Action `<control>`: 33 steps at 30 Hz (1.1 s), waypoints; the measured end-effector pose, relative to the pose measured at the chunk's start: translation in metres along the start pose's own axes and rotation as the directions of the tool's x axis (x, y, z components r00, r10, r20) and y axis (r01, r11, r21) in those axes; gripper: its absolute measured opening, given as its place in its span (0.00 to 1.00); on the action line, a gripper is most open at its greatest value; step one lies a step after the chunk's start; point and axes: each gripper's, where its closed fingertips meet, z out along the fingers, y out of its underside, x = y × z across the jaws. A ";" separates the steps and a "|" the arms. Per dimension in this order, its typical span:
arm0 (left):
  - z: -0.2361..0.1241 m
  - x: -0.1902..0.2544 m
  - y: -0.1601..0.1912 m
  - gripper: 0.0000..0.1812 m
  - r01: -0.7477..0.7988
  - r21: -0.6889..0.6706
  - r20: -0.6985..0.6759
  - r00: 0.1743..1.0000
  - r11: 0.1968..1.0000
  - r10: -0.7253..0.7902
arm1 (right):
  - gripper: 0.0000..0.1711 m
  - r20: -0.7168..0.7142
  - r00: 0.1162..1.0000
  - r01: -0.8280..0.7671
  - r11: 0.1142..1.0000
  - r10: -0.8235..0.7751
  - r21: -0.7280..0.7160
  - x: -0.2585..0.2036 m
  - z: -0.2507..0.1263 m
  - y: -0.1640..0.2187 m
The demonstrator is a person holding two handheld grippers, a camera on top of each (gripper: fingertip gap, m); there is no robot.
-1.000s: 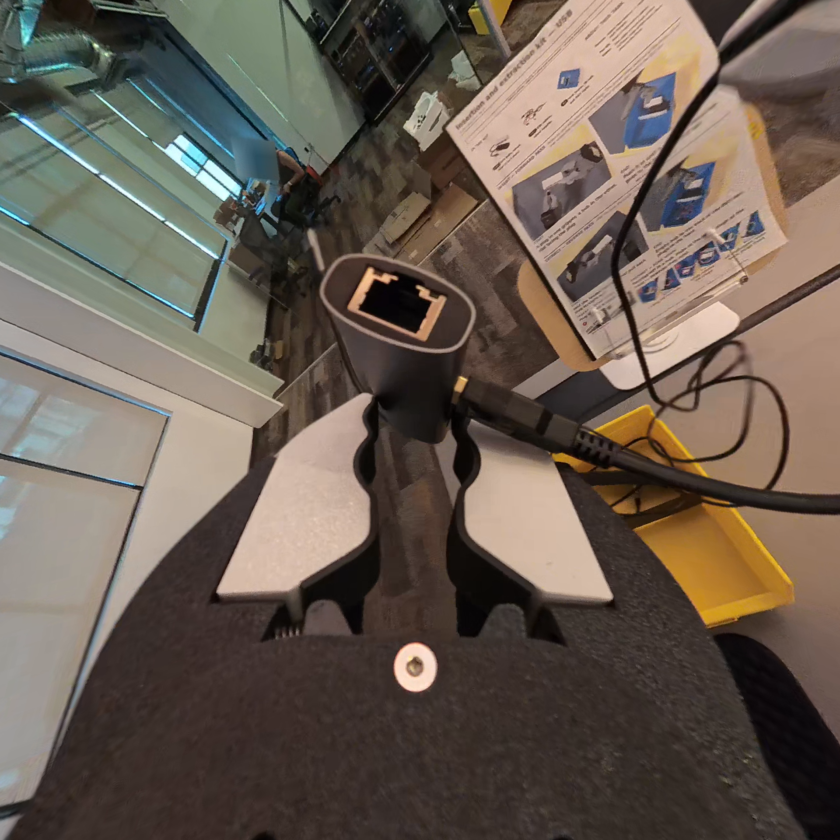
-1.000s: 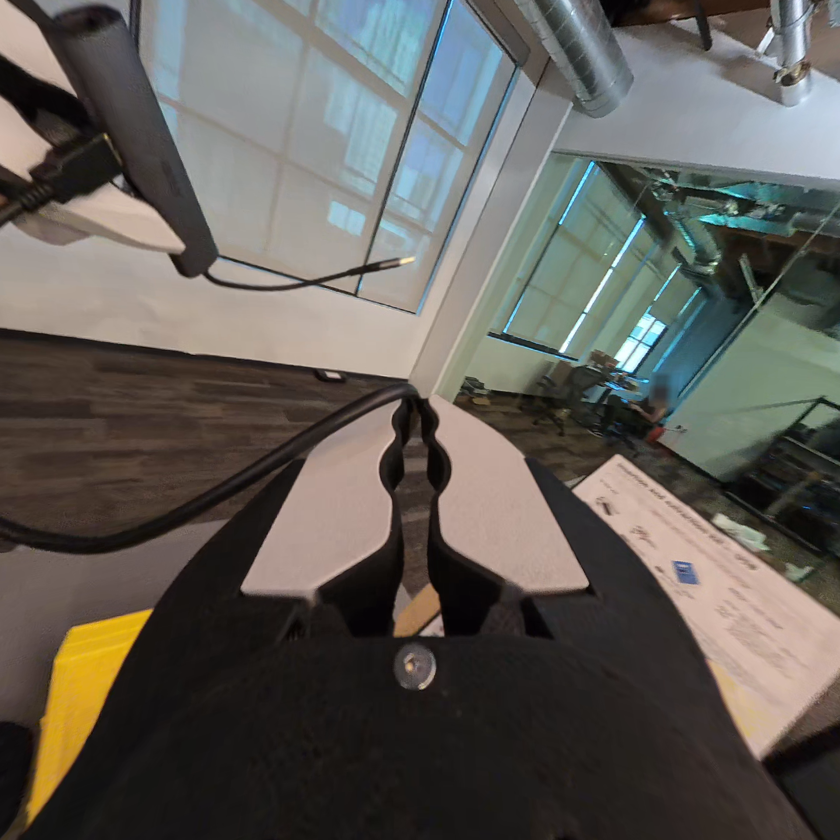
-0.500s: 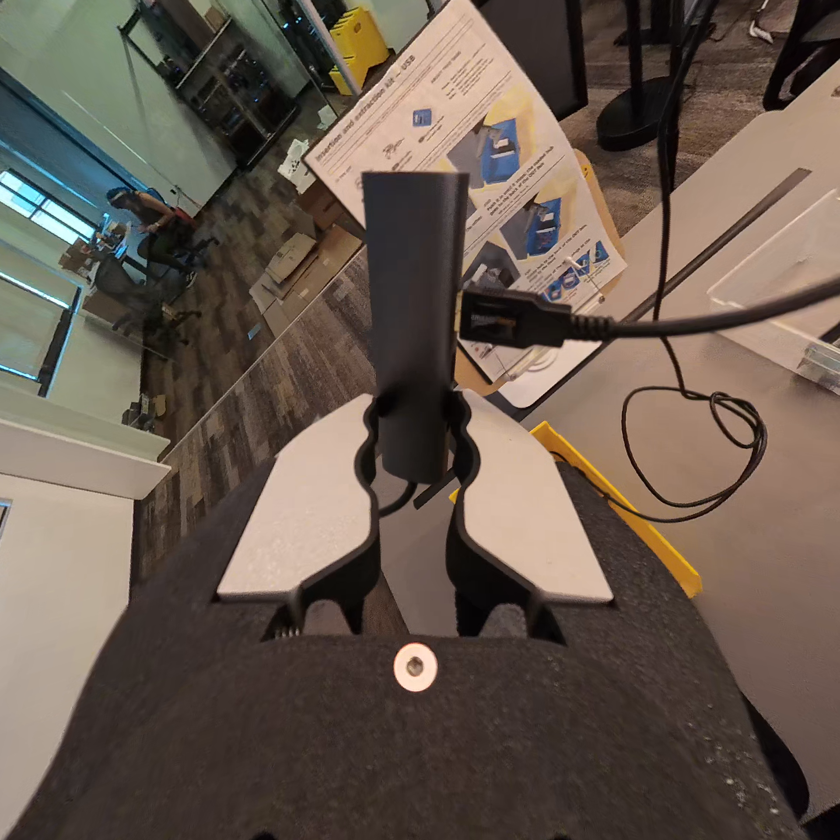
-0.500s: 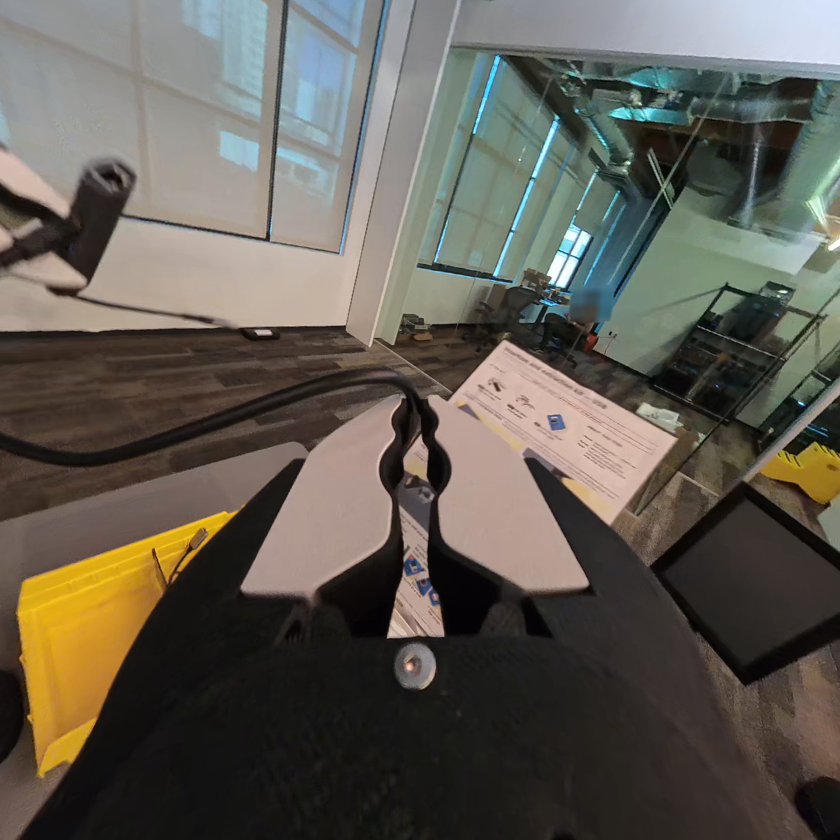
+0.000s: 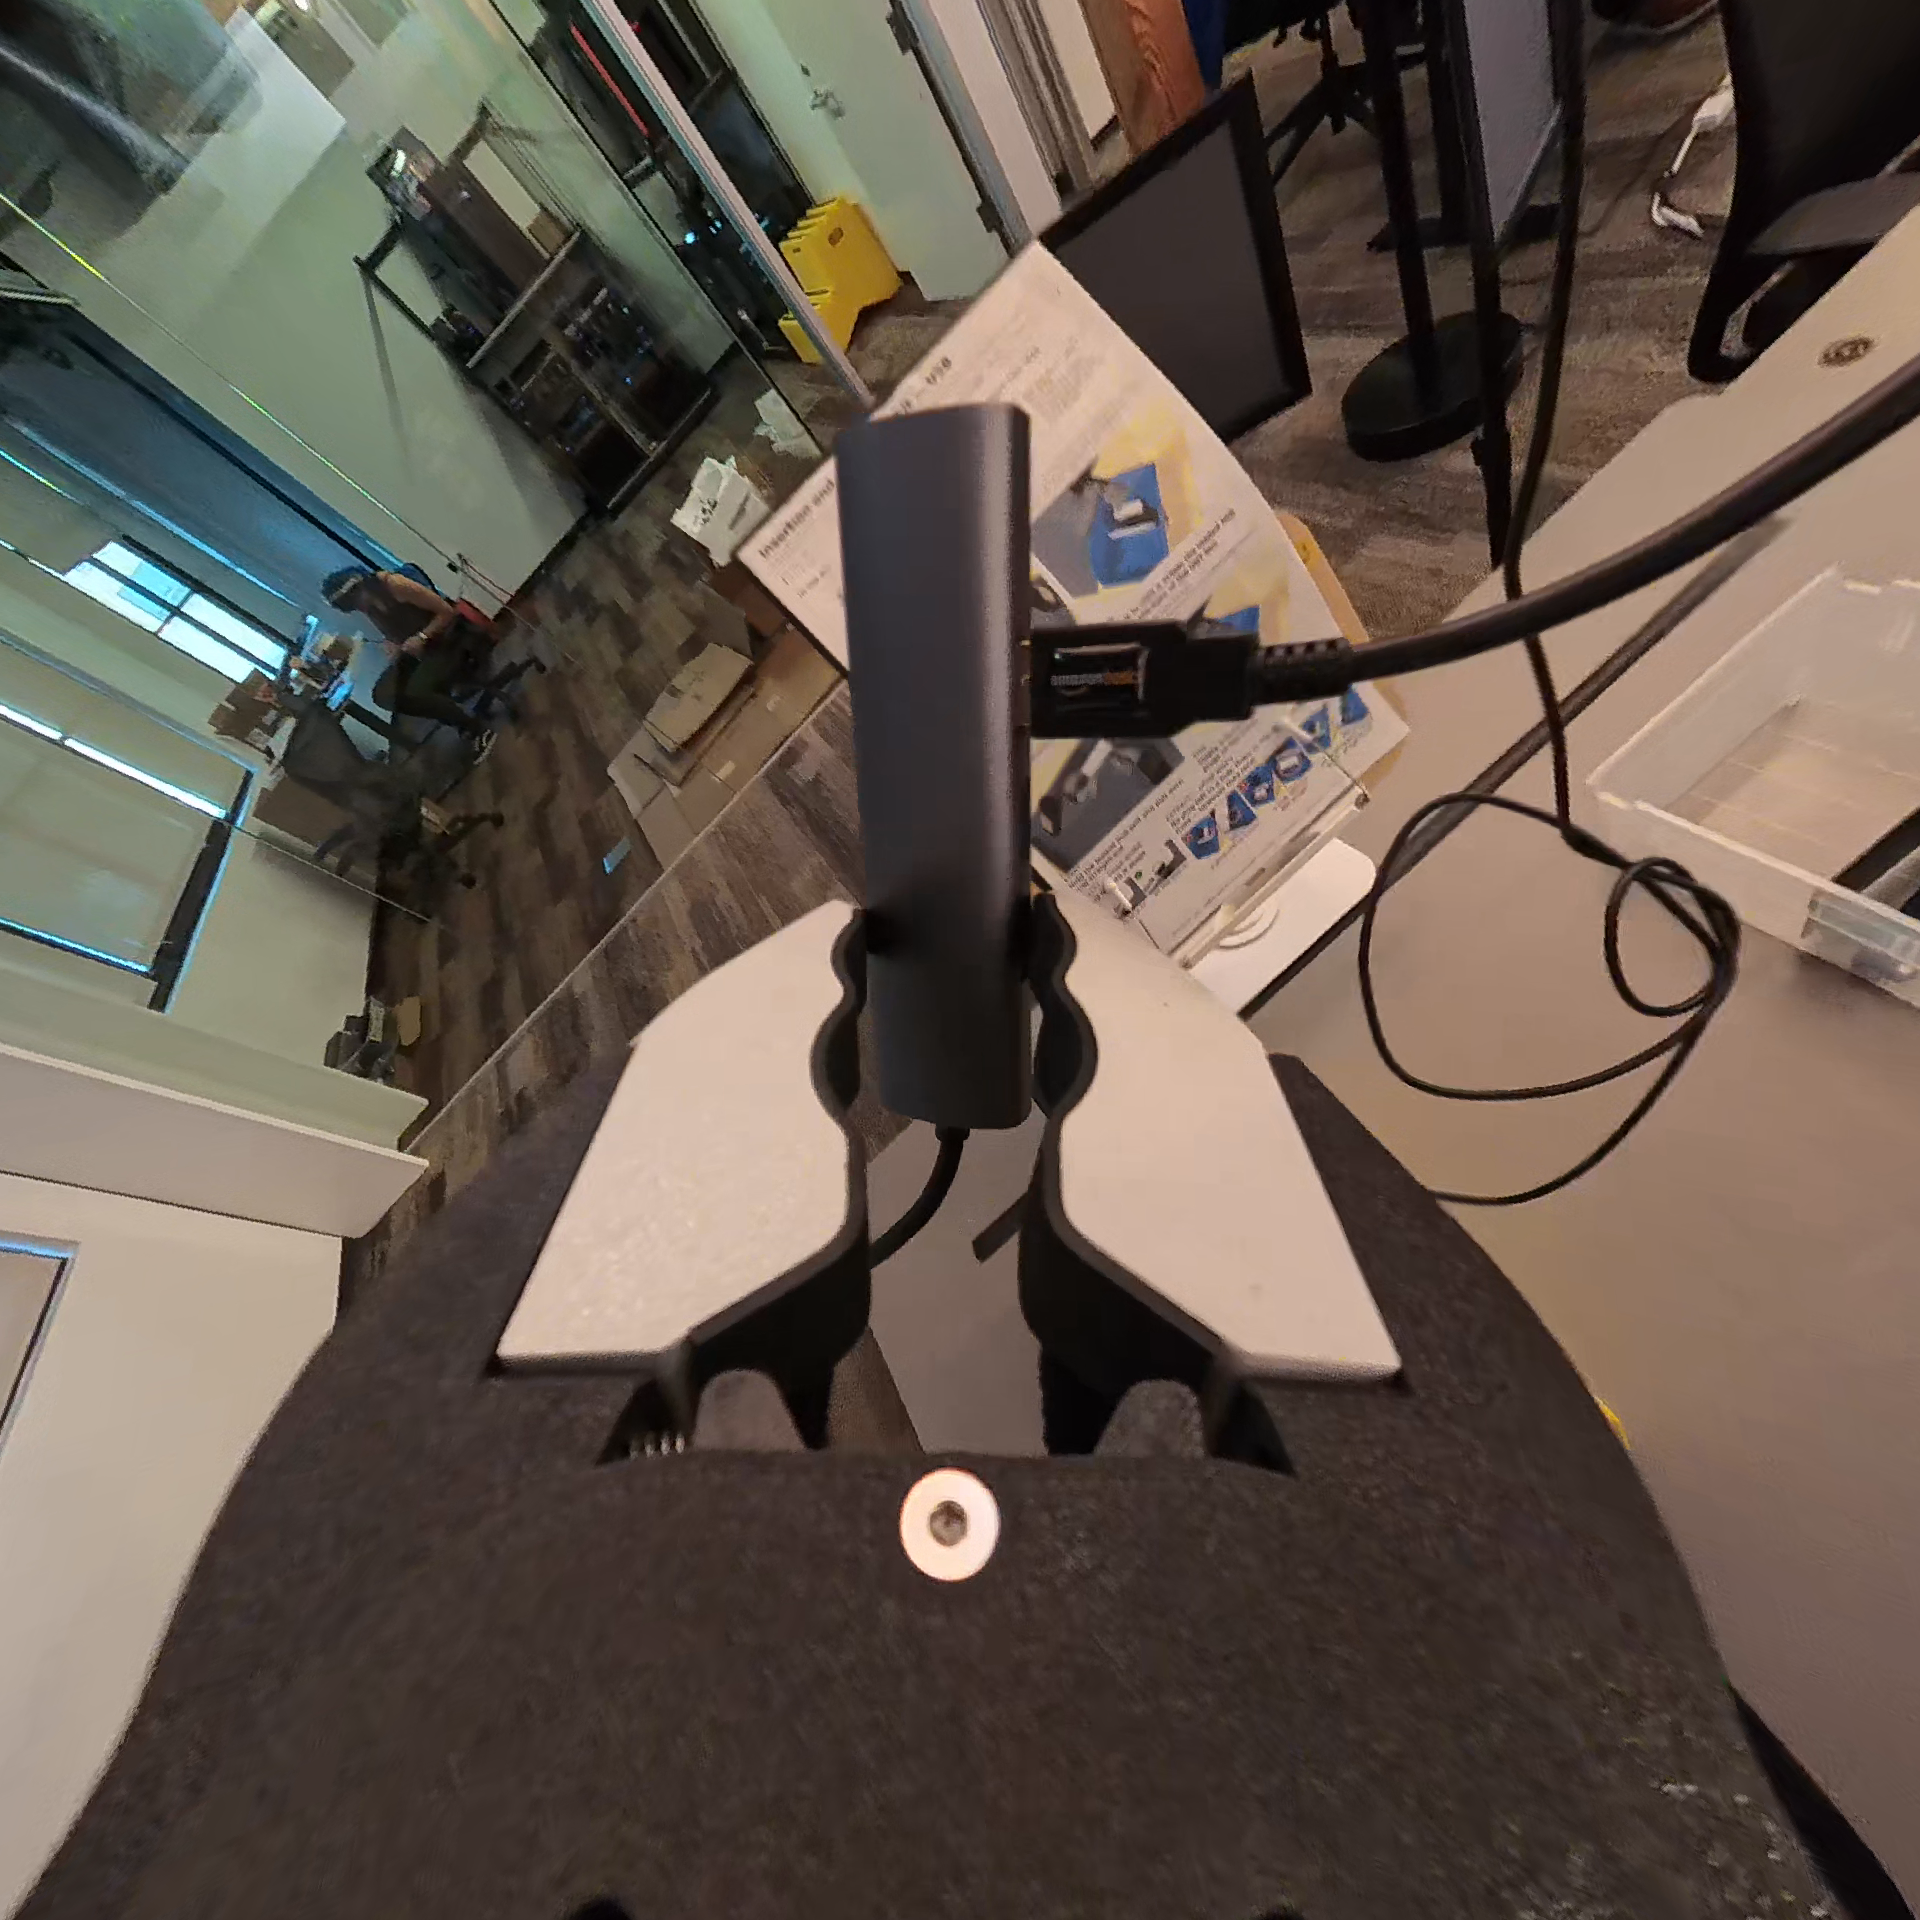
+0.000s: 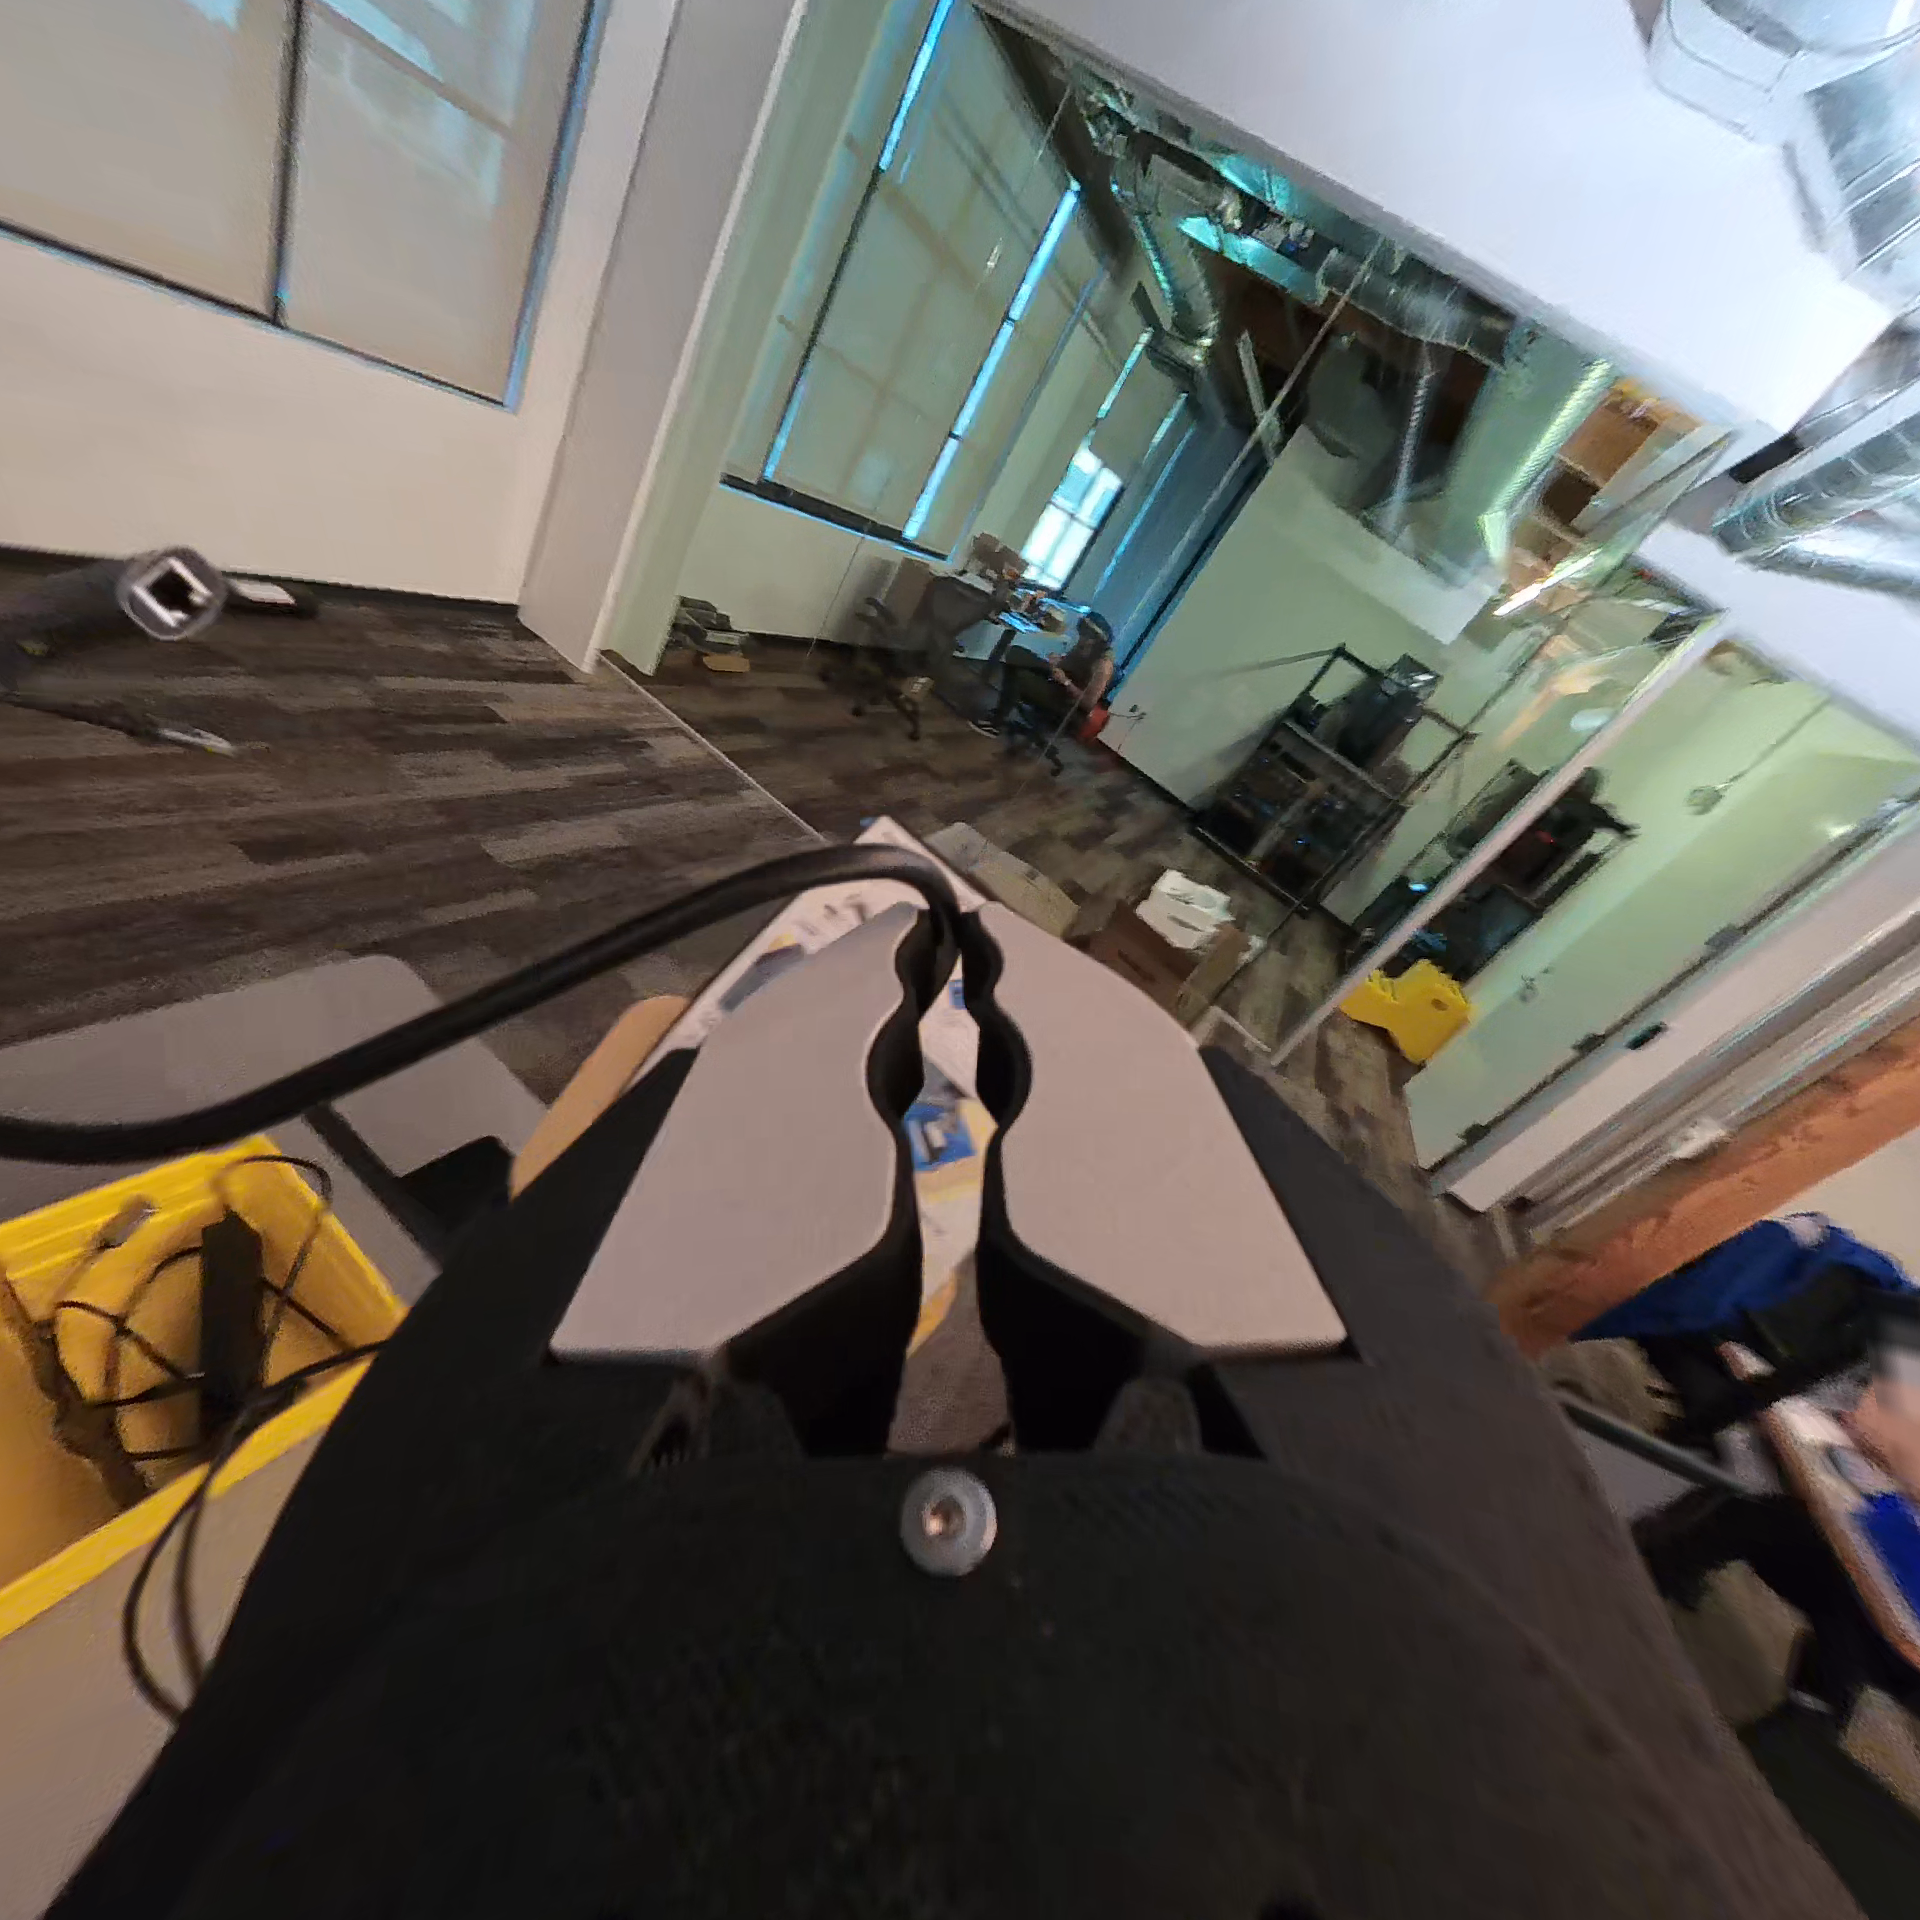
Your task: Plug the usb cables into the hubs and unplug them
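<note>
Above a grey desk (carpeted glass-walled office), left jaws clamp the hub, right jaws pinch its cable.

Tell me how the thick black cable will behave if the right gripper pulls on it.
The thick black cable arcs smoothly from the right gripper, so it is probably springy, not limp. Its plug sits in the hub, so a pull likely tugs the hub sideways within the left gripper.

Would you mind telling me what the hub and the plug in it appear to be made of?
The hub looks like dark grey matte metal, possibly anodised aluminium: smooth, with a soft even sheen, though coated plastic is possible. The plug appears to be glossy black moulded plastic, with a ribbed strain relief where its cable begins.
</note>
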 end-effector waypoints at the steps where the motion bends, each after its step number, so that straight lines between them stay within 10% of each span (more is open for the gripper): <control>1: -0.004 -0.004 -0.004 0.16 0.003 0.010 0.010 1.000 1.000 -0.003 | 0.03 -0.030 0.999 0.041 0.999 -0.041 -0.011 0.003 -0.001 -0.011; 9: -0.008 -0.020 -0.008 0.16 0.048 0.035 0.006 0.999 0.998 -0.049 | 0.03 0.008 0.992 0.125 0.980 -0.125 -0.154 -0.022 0.013 -0.013; 25: 0.071 0.040 0.071 0.16 0.006 -0.093 -0.149 0.989 0.996 -0.020 | 0.03 0.358 0.884 -0.164 0.917 0.300 -0.364 -0.144 0.045 0.232; 33: 0.099 0.033 0.081 0.16 0.119 -0.048 -0.190 0.974 0.992 -0.126 | 0.03 0.496 0.733 -0.302 0.876 0.466 -0.376 -0.197 0.052 0.272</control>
